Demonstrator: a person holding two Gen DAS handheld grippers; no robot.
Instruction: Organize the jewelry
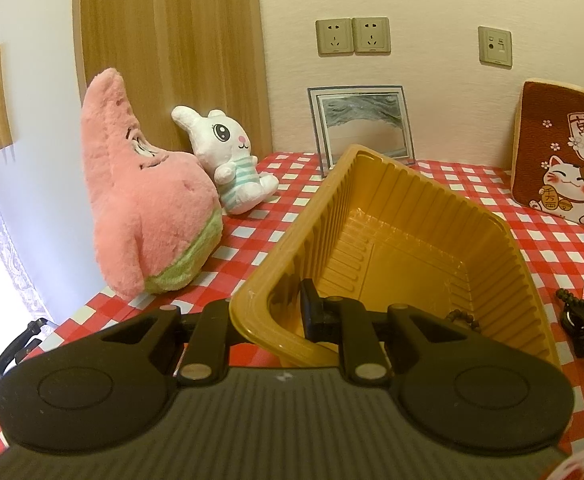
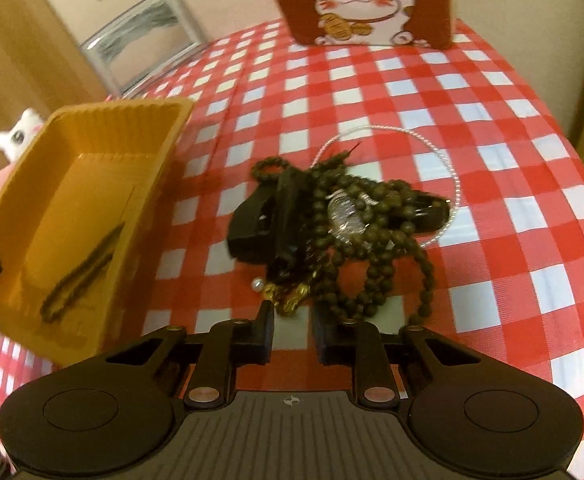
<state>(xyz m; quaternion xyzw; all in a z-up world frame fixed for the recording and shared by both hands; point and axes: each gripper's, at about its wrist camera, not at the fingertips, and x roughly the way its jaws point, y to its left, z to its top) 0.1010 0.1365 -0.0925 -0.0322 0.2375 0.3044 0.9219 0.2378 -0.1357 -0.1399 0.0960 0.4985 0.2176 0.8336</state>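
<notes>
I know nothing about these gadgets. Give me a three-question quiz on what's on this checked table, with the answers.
1. True or false: the left gripper is clamped on the yellow tray's wall.
2. What already lies in the tray? A) a strand of dark beads B) a pearl C) nothing
3. What sits just ahead of the right gripper?

Key: 1 true. 2 A. 3 a tangled jewelry pile of dark beads, gold pieces and a thin white chain, with nothing between the jaws.

left gripper jaws clamped, right gripper jaws parted, angled down
</notes>
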